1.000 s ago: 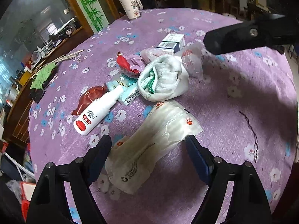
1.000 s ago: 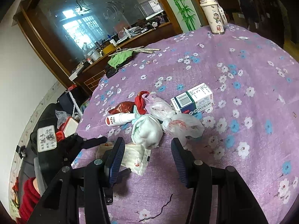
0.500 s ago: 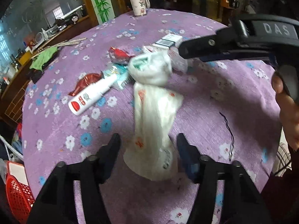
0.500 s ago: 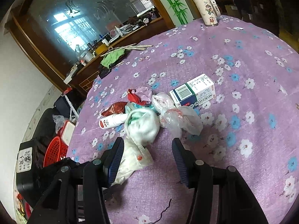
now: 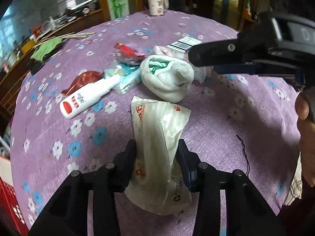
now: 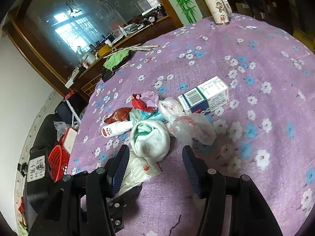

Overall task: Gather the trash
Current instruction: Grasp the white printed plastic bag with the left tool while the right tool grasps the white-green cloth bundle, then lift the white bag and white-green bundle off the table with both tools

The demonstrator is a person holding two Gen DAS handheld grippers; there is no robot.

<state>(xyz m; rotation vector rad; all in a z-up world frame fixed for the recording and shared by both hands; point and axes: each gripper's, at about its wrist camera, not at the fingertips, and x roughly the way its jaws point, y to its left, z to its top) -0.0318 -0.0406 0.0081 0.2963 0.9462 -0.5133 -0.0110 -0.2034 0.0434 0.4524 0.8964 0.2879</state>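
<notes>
Now the left gripper (image 5: 156,151) has just been closing, and its jaws pinch the near end of a white wrapper (image 5: 157,135), which lies on the purple cloth (image 5: 216,129) and reaches up to a rolled white sock (image 5: 167,78). Taking the sock as landmark: a white bottle (image 5: 88,98) lies to its left, with a brown-red wrapper (image 5: 84,78) just behind the bottle; a teal packet (image 5: 128,76) touches the sock's left side; a red scrap (image 5: 126,51) sits behind it; a box (image 6: 204,96) and a crumpled clear bag (image 6: 193,127) lie to its right. The right gripper (image 6: 155,163) hovers over the sock's near side, jaws spread and grasping nothing. A cup (image 6: 215,5) stands far behind the sock at the cloth's edge.
</notes>
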